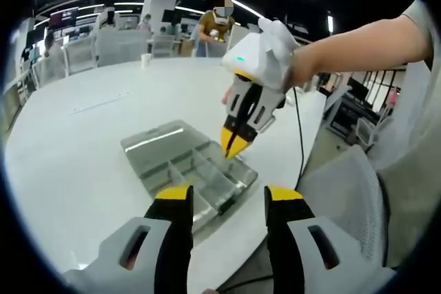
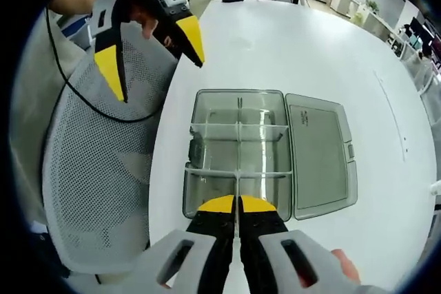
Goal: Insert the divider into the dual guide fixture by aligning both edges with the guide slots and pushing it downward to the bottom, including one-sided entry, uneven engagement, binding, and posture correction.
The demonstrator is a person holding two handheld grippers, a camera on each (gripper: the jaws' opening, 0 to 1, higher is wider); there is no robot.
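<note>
White tabletop (image 2: 289, 39) is stretching away under both claws, with office desks and chairs standing in the bright room behind. Just ahead of the right gripper (image 2: 238, 206) a clear compartment box (image 2: 238, 149) is lying open, its lid (image 2: 318, 153) folded flat to the right of the tips. That claw is pressing its yellow tips together on a thin clear divider (image 2: 238, 187), which is standing upright in the near compartment, running forward from the tips to a cross partition; how deep it is sitting in the guide slots cannot be told. In the left gripper view the right gripper (image 1: 234, 144) is pointing down at the box (image 1: 189, 170) from above, a hand gripping its white body. The left gripper (image 1: 227, 197) is hanging spread and empty, its tips apart above the near edge of the box. A grey mesh chair (image 2: 103, 170) is sitting beside the table, left of the right claw.
</note>
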